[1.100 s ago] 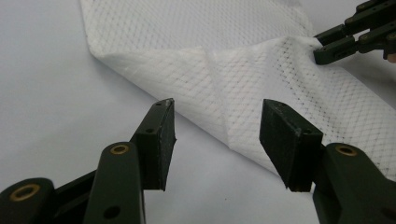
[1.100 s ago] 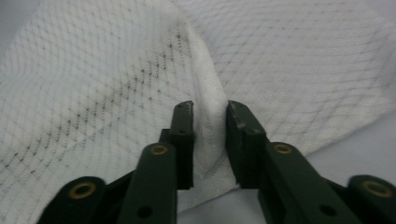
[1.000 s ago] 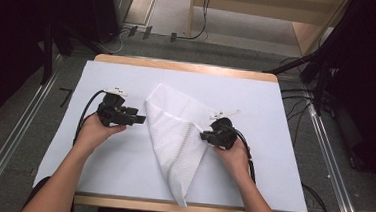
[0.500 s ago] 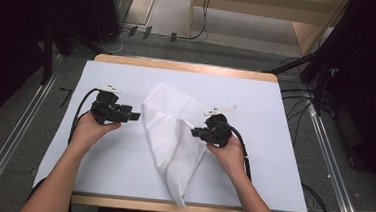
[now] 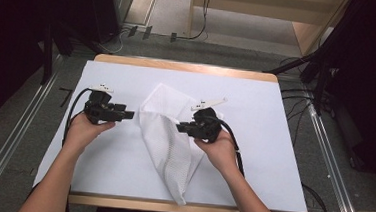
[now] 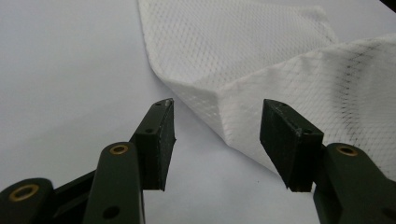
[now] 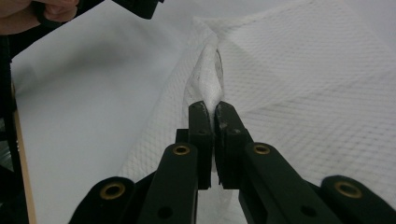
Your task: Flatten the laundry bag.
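Observation:
A white mesh cloth (image 5: 168,139) lies folded on the white table cover (image 5: 256,106), tapering toward the front edge. My right gripper (image 5: 180,127) is shut on a pinched fold of the mesh cloth (image 7: 212,88), which stands up between its pads. My left gripper (image 5: 129,115) is open just left of the cloth's left edge. In the left gripper view the mesh cloth (image 6: 280,70) has a folded corner lying just ahead of the gap of the left gripper (image 6: 217,140), touching neither pad. The left hand shows far off at the top left of the right gripper view.
The table's wooden rim (image 5: 189,66) runs along the far edge, with cables on the floor (image 5: 146,33) beyond. Metal rails (image 5: 7,148) flank the table on both sides. Bare white cover lies left and right of the cloth.
Both grippers have moved left. The right one has pulled its pinched fold across the cloth, and the left one has backed off from the cloth's edge.

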The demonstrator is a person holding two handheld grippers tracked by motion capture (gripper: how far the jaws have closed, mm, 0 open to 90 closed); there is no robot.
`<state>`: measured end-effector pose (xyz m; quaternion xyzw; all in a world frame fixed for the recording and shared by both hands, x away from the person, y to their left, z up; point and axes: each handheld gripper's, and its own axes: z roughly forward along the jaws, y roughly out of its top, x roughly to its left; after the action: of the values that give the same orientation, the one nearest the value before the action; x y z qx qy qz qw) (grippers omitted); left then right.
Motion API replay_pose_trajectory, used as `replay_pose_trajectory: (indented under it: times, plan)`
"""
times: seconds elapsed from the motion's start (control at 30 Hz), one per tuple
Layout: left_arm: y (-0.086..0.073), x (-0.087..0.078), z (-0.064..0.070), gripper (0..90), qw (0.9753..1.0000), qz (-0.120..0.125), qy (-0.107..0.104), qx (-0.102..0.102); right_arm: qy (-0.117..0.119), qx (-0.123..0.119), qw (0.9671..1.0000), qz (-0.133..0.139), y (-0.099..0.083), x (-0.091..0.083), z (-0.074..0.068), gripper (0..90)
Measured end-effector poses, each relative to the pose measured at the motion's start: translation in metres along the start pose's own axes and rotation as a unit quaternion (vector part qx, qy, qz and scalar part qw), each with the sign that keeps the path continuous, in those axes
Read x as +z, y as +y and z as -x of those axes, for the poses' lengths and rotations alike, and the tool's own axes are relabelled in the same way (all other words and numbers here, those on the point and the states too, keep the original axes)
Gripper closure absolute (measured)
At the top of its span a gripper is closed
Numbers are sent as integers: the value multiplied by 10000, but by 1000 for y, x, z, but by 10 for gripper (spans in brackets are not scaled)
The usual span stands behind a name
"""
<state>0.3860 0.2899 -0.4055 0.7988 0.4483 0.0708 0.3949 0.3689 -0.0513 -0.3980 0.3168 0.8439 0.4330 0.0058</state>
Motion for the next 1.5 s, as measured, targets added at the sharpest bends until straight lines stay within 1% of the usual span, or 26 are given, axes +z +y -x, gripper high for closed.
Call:
replay_pose_trajectory:
  times: [0.07,0.1,0.23,0.27,0.3,0.37,0.4,0.43,0.5,0.53,0.57,0.6,0.63,0.67,0.8,0.87,0.97,1.07,1.1,1.2,1.3,1.4,1.47,1.5]
  plan:
    - [-1,-2,-1,459,10000,-2,23,7,64,-39,10000,-28,4,3,-4,883]
    - [-2,-3,-1,458,10000,29,28,-32,94,-74,9999,-39,5,4,-6,883]
    - [-4,-7,-3,458,9999,43,63,-65,212,-204,9996,-45,12,9,-15,883]
    - [-5,-8,-3,458,9999,47,89,-73,212,-204,9996,-45,12,9,-15,883]
    - [-7,-10,-5,458,9998,69,119,-121,247,-314,9992,-51,17,12,-20,883]
    - [-8,-12,-6,457,9998,85,124,-133,259,-330,9991,-75,19,14,-21,883]
    - [-9,-14,-7,457,9997,107,147,-170,349,-366,9987,-111,26,19,-25,883]
    - [-10,-15,-7,457,9996,136,172,-194,384,-374,9985,-130,28,20,-27,883]
    - [-11,-18,-9,457,9995,149,199,-215,463,-476,9977,-155,33,26,-34,882]
    - [-11,-18,-9,456,9995,149,199,-215,463,-476,9977,-155,33,26,-34,882]
    - [-12,-19,-9,456,9994,153,207,-242,545,-587,9966,-185,36,32,-42,882]
    - [-14,-21,-11,456,9993,150,224,-263,576,-639,9961,-199,37,35,-45,882]
    - [-14,-21,-11,457,9993,150,224,-263,576,-639,9961,-199,37,35,-45,882]
    - [-15,-22,-12,457,9992,162,228,-278,626,-682,9953,-270,39,43,-50,882]
    - [-17,-23,-12,457,9990,186,250,-308,705,-712,9943,-350,39,51,-53,880]
    - [-17,-24,-13,457,9990,194,244,-310,730,-748,9937,-394,39,54,-56,834]
    - [-17,-23,-13,457,9991,171,251,-309,782,-782,9934,-287,40,51,-57,766]
    - [-16,-21,-13,457,9992,144,247,-277,738,-809,9937,-248,42,45,-57,676]
    - [-16,-21,-12,457,9992,172,232,-283,732,-804,9939,-197,42,43,-56,653]
    - [-16,-21,-12,456,9992,151,235,-277,745,-798,9940,-99,43,35,-55,635]
    - [-16,-20,-13,456,9993,156,218,-277,712,-787,9943,-75,41,27,-51,636]
    - [-15,-19,-13,456,9993,125,227,-271,659,-654,9957,49,37,17,-40,640]
    - [-15,-19,-13,456,9994,100,225,-257,577,-504,9970,65,34,12,-30,641]
    - [-15,-18,-13,456,9994,96,230,-241,572,-450,9973,61,32,11,-26,641]
